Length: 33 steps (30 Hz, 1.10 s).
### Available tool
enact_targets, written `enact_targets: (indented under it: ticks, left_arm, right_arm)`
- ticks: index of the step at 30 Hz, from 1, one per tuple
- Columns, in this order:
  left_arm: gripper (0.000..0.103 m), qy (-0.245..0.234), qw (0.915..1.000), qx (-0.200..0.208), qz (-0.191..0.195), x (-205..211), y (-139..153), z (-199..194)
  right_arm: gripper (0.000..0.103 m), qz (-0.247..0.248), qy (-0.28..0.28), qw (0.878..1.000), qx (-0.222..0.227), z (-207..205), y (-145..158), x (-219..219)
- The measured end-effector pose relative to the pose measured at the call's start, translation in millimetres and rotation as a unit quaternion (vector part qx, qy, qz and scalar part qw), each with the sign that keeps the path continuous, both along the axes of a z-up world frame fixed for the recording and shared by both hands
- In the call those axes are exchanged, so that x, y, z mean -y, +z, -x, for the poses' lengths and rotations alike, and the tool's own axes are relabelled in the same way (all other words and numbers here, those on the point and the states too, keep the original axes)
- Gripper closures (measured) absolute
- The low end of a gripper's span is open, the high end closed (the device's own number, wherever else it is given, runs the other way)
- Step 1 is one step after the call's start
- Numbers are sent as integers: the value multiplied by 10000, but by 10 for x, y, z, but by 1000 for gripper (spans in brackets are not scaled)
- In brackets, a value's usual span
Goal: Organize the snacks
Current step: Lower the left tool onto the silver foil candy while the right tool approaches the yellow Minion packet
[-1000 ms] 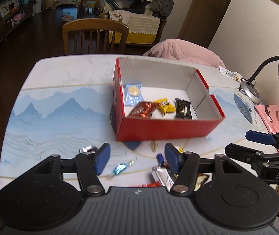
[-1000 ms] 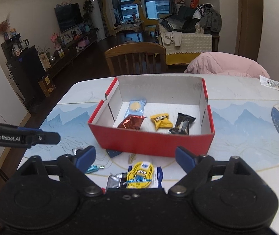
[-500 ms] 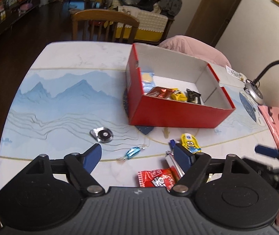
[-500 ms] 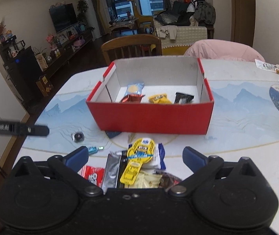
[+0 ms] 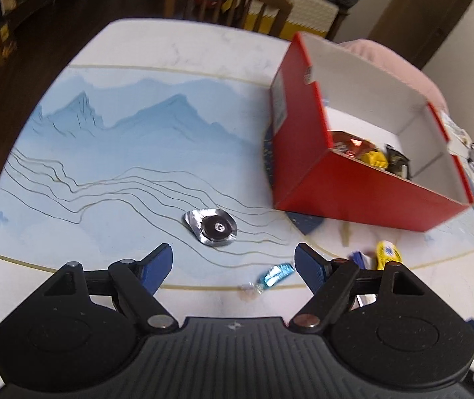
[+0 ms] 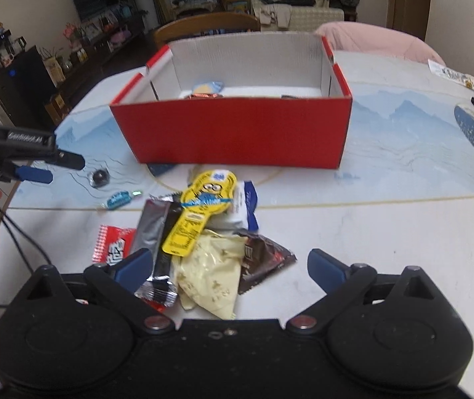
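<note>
Holding both tools released, you have the left gripper (image 5: 233, 262) above the blue candy (image 5: 275, 274) and foil round (image 5: 211, 226), the right gripper (image 6: 230, 266) over the snack pile (image 6: 203, 229) before the red box (image 6: 237, 129).

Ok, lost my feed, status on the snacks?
Both tongs open, empty. Snack pile loose before red box. Foil round ahead of left. Nothing blocking.

Boxed snacks (image 6: 205, 89) mostly behind red wall (image 6: 237, 131)
</note>
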<state>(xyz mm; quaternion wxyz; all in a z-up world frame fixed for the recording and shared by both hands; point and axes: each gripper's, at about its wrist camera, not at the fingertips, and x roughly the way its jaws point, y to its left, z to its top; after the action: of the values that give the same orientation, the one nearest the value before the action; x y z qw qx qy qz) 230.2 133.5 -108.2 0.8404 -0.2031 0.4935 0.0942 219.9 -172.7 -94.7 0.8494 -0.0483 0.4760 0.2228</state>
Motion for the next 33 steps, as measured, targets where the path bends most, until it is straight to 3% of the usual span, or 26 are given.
enact_targets:
  ticks: [7,19,27,33]
  left_arm:
    - [23,542,9968,-348,480,-173,-268,-271]
    - [24,629,9965,-530,138,-130,-401,-466]
    - [26,724,9960,-512,70,-145,-419,-496]
    - [42,706,9958,-569,-140,-85,-411,-527]
  right_arm:
    - [9,39,-48,9998,-194,-124,-97,66]
    - [32,52,230,9990,-378,-240,-207,8]
    - [33,-44,261,9992,-297,-522,-118,-203]
    - [31,152,227,9986,-445,-763,-254,-481]
